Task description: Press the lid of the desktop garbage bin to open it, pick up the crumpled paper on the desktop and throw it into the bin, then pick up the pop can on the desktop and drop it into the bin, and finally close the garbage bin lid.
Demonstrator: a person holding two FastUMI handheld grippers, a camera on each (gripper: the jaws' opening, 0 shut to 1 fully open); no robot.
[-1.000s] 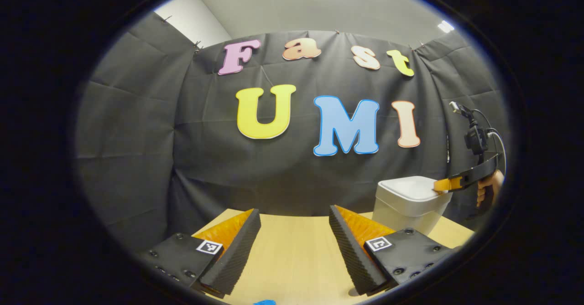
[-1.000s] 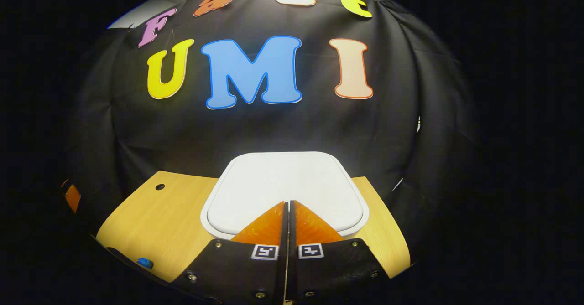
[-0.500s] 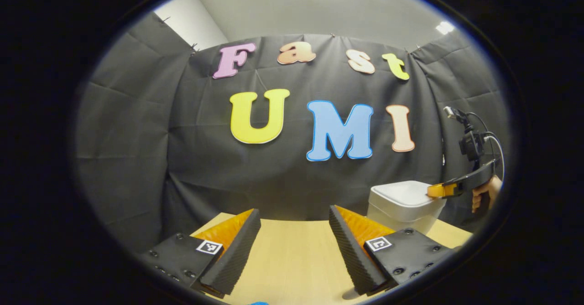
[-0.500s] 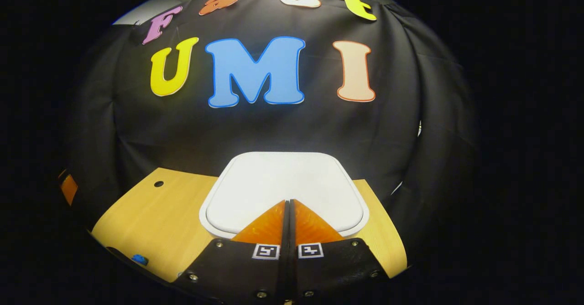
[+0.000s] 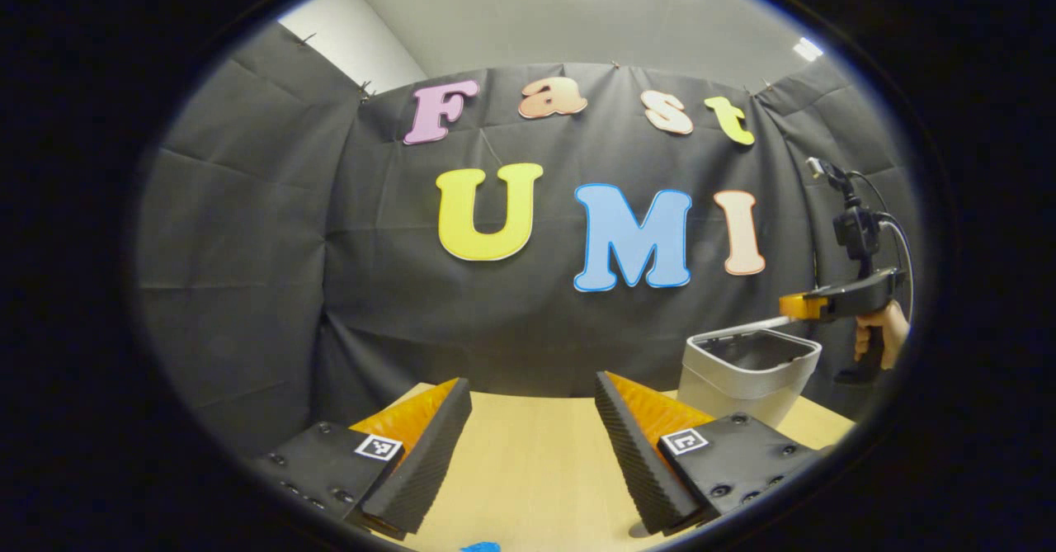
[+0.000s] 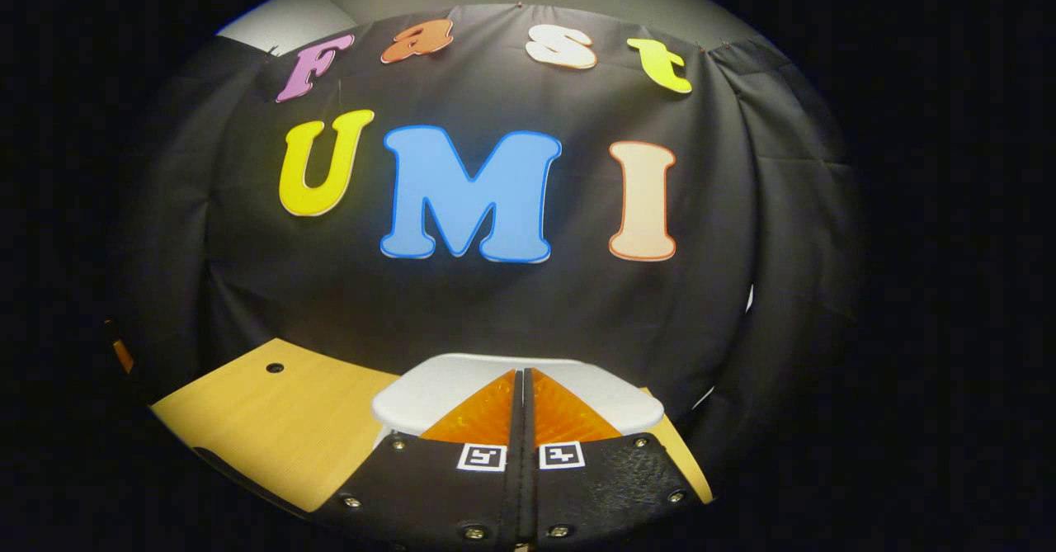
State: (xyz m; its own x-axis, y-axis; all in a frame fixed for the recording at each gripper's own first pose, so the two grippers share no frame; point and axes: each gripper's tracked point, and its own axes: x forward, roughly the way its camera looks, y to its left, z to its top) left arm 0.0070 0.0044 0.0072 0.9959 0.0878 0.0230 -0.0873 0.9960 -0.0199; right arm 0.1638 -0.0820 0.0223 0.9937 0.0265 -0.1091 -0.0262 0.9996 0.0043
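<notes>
The left gripper [image 5: 532, 420] has two wedge-shaped fingers with ribbed inner faces on black plates that carry screws and small square black-and-white markers. The right gripper [image 6: 522, 403] bears the same plates, screws and markers; in the left gripper view a black camera with looping cables rides above its pistol handle.

Small black-and-white square marker tags on the left gripper [image 5: 528, 420] fingers and the right gripper [image 6: 523, 387] fingers, patterns only, no readable words or numbers
</notes>
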